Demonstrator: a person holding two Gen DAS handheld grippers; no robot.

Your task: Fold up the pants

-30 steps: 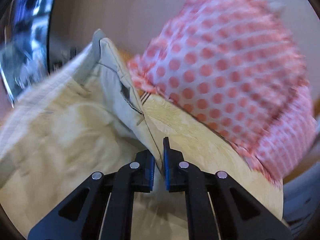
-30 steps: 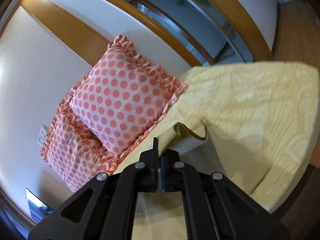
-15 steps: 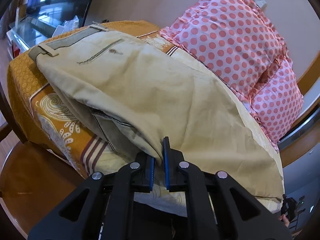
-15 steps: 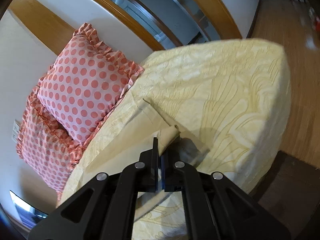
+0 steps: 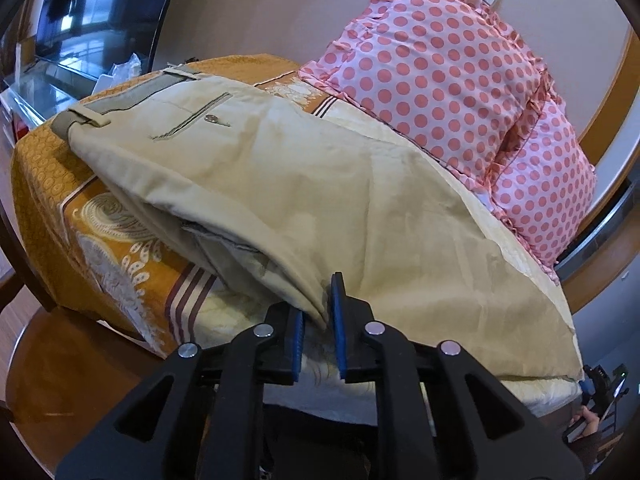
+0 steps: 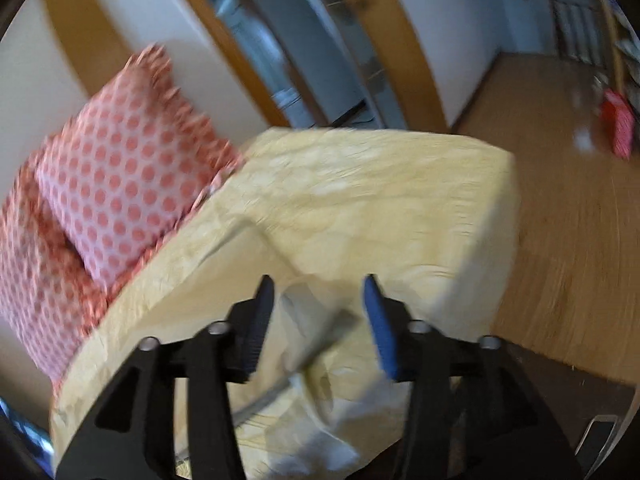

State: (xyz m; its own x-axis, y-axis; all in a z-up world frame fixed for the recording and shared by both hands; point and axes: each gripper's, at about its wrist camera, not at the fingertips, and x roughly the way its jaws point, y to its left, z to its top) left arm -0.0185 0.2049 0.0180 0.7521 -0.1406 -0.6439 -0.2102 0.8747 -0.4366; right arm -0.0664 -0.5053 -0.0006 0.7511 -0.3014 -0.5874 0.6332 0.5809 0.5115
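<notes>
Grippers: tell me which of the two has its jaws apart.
The right gripper: its jaws stand wide apart over the yellow bedspread, gripping nothing. The left gripper is shut on the khaki pants.

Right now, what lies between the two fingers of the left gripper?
In the left wrist view, a folded edge of the khaki pants sits between the blue pads of the left gripper, nothing else.

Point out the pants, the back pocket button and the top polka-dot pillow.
pants (image 5: 340, 184): left wrist view, on the broad beige leg panel.
back pocket button (image 5: 209, 119): left wrist view, on the small round button under the pocket slit.
polka-dot pillow (image 5: 432, 68): left wrist view, on the middle of its face.
</notes>
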